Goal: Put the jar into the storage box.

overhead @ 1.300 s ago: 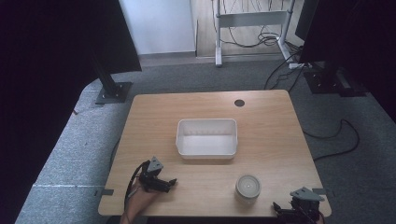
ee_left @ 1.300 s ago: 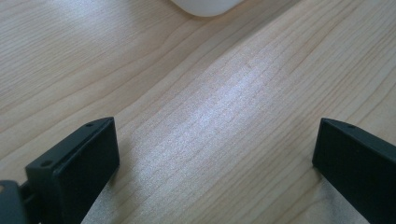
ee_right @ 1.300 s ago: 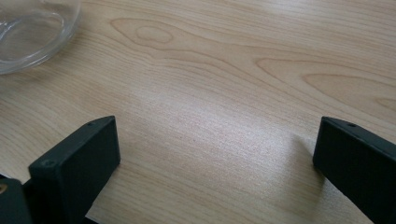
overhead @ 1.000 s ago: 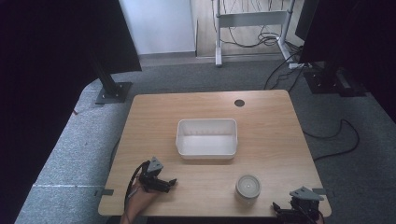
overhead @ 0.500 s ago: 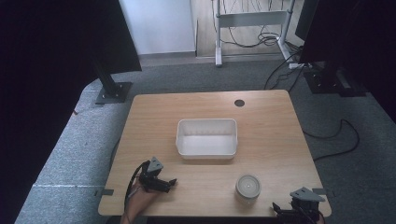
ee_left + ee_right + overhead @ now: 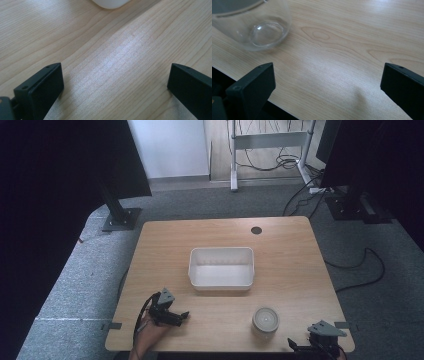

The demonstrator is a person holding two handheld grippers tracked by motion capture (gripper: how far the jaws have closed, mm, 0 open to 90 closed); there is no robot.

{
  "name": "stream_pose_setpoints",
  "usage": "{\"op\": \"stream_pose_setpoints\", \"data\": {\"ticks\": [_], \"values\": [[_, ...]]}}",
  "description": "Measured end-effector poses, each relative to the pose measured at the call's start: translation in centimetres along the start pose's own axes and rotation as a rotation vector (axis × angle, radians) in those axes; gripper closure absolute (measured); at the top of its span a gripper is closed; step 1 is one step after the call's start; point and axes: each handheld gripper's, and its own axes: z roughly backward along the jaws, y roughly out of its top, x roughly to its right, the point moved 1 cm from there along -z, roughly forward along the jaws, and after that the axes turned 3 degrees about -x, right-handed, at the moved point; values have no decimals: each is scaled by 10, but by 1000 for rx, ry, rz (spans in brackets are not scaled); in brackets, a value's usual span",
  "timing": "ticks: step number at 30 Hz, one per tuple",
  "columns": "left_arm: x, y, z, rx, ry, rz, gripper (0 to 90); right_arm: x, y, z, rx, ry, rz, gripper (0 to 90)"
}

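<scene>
Resting low on table [image 6: 280,245] | left tool [image 6: 172,316] jaws apart | right tool [image 6: 310,347] likewise

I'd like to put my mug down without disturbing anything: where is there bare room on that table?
Most of the wooden table is bare: the far strip behind the white tub, both sides of it, and the near middle between the left gripper and the glass jar. Tightest is the near right corner, jar beside right gripper.

White tub [image 6: 221,268], clear glass jar [image 6: 265,320], pale wood-grain table [image 6: 290,255], black fingers [image 6: 42,85]
</scene>
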Motion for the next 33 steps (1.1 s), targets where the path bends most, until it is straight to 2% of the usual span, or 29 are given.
{"op": "stream_pose_setpoints", "data": {"ticks": [8, 21, 33], "values": [[0, 0, 0, -1, 0, 0, 2, -9, 7, 5, 26, 6, 37, 0], [0, 0, 0, 0, 0, 0, 3, -27, 17, 8, 60, 45, 102, 0], [0, 0, 0, 0, 0, 0, 2, -35, 23, 5, 80, 68, 135, 0]]}}
